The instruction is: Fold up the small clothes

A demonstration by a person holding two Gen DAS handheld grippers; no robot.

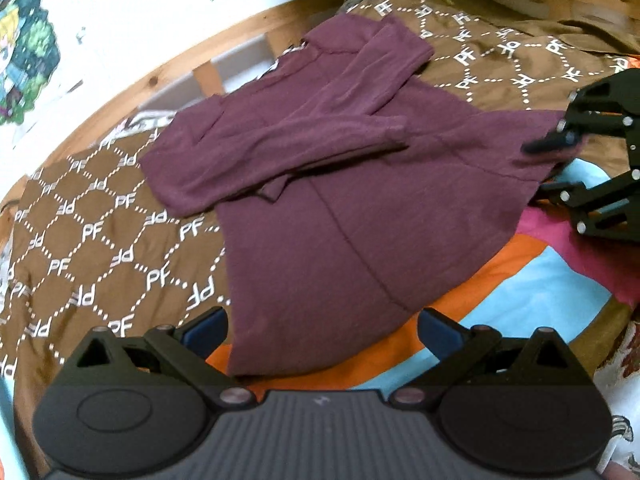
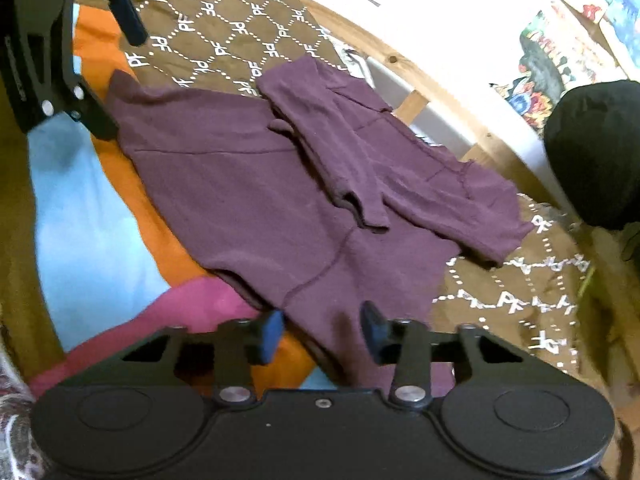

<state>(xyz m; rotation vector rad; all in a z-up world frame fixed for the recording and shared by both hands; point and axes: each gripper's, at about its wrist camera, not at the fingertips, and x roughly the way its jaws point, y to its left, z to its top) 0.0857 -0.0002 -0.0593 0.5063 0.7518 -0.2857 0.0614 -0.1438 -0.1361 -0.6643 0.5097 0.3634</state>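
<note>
Plum-purple knitted long-sleeved top [image 1: 320, 208] laid flat on a bed, collar end towards the wooden rail, hem end towards the two cameras. Both sleeves [image 1: 304, 140] folded in across the chest, one overlapping the other, cuffs near the middle of the body. Upper half resting on a brown bed cover [image 1: 100, 248] printed with a white dotted lattice and "PF" letters; lower half lying over a patchwork blanket of orange, light blue and pink blocks [image 1: 540, 280]. Cover rumpled at the far end, smoother beside the top.

Behind the bed, a pale knotty wooden bed frame [image 1: 160, 76] with a curved-looking top rail and short uprights, then a white wall [image 1: 120, 8]. Bright, multicoloured pictures [image 1: 24, 52] pinned or stuck to that wall, too blurred to read. Large black rounded thing [image 2: 596, 152] at the right edge of the right wrist view, near the rail; impossible to identify.

Left tongs [image 1: 324, 330] spread wide, blue pads on either side of one hem corner, not touching the cloth.

Right tongs [image 2: 322, 324] at the other hem corner, narrowed but with a gap between the pads and purple cloth lying in it; cannot tell whether pinching the cloth or merely straddling it. Seen from the left wrist view as black linkage at the far right, one finger over the corner of the hem.
</note>
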